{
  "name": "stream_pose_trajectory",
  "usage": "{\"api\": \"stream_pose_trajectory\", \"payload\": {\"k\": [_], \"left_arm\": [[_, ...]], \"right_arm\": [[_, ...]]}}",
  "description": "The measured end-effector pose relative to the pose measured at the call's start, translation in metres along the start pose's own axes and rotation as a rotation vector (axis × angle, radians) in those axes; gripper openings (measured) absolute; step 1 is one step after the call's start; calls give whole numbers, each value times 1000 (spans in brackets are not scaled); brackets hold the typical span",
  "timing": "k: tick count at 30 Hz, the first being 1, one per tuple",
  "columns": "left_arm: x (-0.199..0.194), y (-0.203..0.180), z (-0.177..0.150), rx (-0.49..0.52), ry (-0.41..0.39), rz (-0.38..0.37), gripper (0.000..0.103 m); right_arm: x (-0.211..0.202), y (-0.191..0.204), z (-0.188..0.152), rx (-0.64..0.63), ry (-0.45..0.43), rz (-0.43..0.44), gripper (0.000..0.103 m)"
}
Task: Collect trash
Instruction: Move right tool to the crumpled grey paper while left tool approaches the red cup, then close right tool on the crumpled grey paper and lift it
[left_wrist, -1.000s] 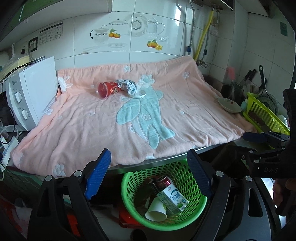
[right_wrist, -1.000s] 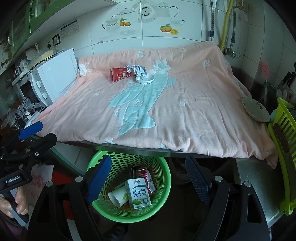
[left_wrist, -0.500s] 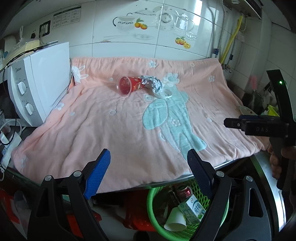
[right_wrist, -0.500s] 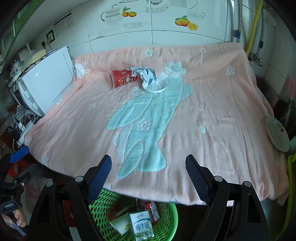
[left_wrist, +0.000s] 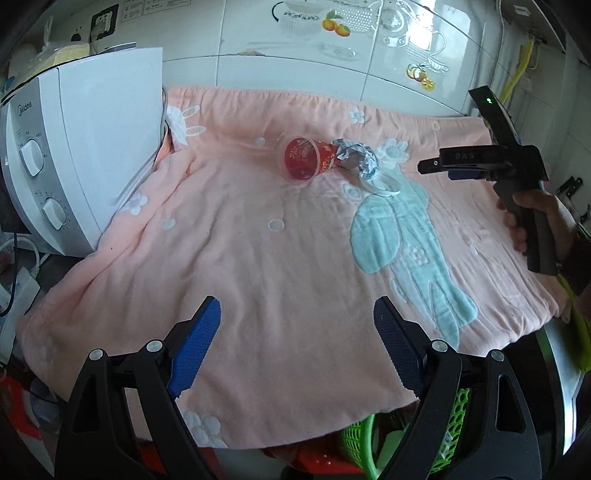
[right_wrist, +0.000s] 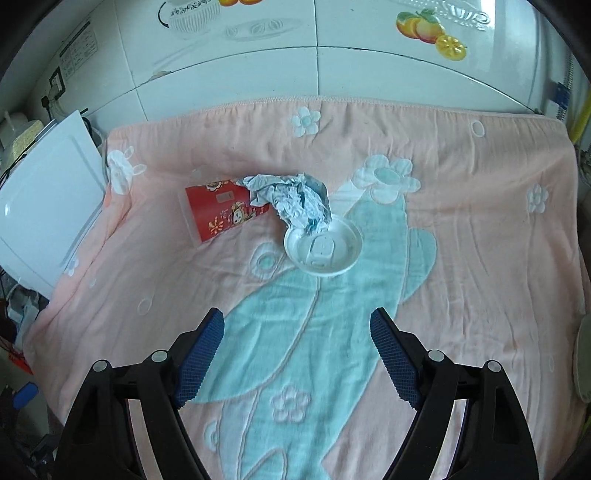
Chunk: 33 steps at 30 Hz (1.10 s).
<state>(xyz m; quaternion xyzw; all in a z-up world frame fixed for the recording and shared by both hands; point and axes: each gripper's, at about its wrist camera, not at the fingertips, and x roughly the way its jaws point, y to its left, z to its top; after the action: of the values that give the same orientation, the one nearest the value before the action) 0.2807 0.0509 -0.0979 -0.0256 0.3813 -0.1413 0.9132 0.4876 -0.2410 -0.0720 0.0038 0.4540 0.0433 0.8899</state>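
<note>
A red paper cup (right_wrist: 219, 214) lies on its side on the pink blanket (right_wrist: 461, 229); in the left wrist view the cup (left_wrist: 308, 162) shows its open mouth. A crumpled grey-white wrapper (right_wrist: 293, 201) touches it, and a white plastic lid (right_wrist: 323, 247) lies just beside. My right gripper (right_wrist: 297, 354) is open and empty, hovering over the blanket just short of the lid. My left gripper (left_wrist: 297, 347) is open and empty over the blanket's near edge. The right gripper also shows from the side in the left wrist view (left_wrist: 480, 162).
A white microwave (left_wrist: 70, 162) stands at the blanket's left edge. A green mesh trash basket (left_wrist: 448, 443) sits on the floor below the counter's front edge, mostly hidden. A tiled wall (right_wrist: 317, 70) runs behind.
Both grippers rose from above the trash basket and moved forward over the blanket. The right one came much closer to the lid, wrapper and cup. Both stayed open.
</note>
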Motion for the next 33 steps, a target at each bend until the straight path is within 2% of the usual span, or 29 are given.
{"api": "stream_pose_trajectory", "payload": {"k": [11, 19, 23, 27, 30, 33], "left_arm": [[24, 45, -1, -39, 52, 42, 84], [35, 69, -10, -91, 89, 69, 84], [38, 70, -10, -84, 97, 79, 84], [42, 72, -4, -89, 98, 73, 84], [47, 70, 8, -89, 90, 53, 84], [56, 61, 28, -65, 67, 35, 85]], "right_arm": [[85, -5, 65, -11, 45, -11, 79], [126, -9, 87, -35, 91, -48, 79], [138, -10, 91, -19, 103, -19, 78], [141, -4, 90, -30, 83, -1, 49], [131, -1, 87, -26, 58, 4, 41], [112, 0, 81, -32, 23, 8, 39]]}}
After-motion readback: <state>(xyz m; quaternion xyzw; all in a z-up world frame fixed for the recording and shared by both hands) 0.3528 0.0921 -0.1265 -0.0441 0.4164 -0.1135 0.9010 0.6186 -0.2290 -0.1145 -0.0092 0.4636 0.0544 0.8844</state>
